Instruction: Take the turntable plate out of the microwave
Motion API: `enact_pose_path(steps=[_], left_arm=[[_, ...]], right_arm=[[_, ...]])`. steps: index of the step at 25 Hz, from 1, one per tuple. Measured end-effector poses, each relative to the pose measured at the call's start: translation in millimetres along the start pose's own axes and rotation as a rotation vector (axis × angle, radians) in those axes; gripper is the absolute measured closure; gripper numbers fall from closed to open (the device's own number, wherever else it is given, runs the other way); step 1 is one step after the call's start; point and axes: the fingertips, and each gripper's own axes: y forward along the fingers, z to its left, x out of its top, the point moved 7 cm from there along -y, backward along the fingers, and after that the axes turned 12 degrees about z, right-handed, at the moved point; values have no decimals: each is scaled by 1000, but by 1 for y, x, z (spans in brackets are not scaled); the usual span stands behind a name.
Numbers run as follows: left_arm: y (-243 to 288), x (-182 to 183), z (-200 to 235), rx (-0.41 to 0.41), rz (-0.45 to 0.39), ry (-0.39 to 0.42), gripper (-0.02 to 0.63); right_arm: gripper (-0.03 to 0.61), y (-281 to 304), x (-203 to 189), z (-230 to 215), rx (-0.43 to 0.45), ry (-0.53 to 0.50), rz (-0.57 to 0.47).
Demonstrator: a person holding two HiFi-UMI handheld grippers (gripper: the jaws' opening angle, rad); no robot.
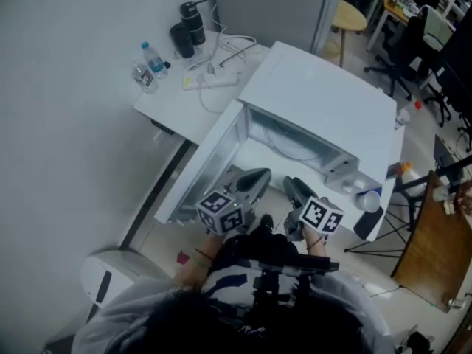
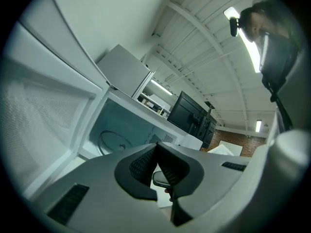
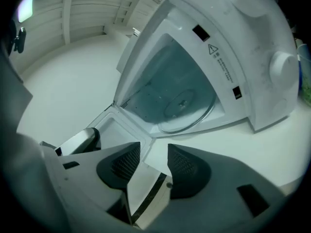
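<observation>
The white microwave (image 1: 317,98) stands on a white table with its door (image 1: 210,161) swung open to the left. The clear glass turntable plate (image 1: 291,144) lies flat on the cavity floor; it also shows in the left gripper view as plate (image 2: 114,142) and in the right gripper view as plate (image 3: 187,108). My left gripper (image 1: 254,177) is in front of the open door, its jaws shut with nothing between them (image 2: 156,152). My right gripper (image 1: 293,186) hangs before the cavity mouth, jaws open and empty (image 3: 154,152), short of the plate.
Behind the microwave lie a black flask (image 1: 188,24), a water bottle (image 1: 153,57) and a power strip with cable (image 1: 214,80). The control panel with knobs (image 3: 284,67) is right of the cavity. A white bin (image 1: 110,275) stands on the floor at the left, and office chairs (image 1: 409,39) at the far right.
</observation>
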Motion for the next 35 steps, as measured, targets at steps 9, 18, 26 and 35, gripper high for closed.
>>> enact_pose_path(steps=[9, 18, 26, 35], left_arm=[[23, -14, 14, 56, 92, -36, 614], [26, -25, 35, 113, 134, -105, 614], [34, -33, 40, 90, 169, -130, 614], [45, -50, 53, 31, 230, -222, 551]], right_arm=[[407, 51, 25, -47, 40, 163, 50], [407, 77, 50, -69, 108, 405, -61], [523, 76, 45, -75, 149, 536, -121], [529, 58, 37, -60, 275, 406, -157]])
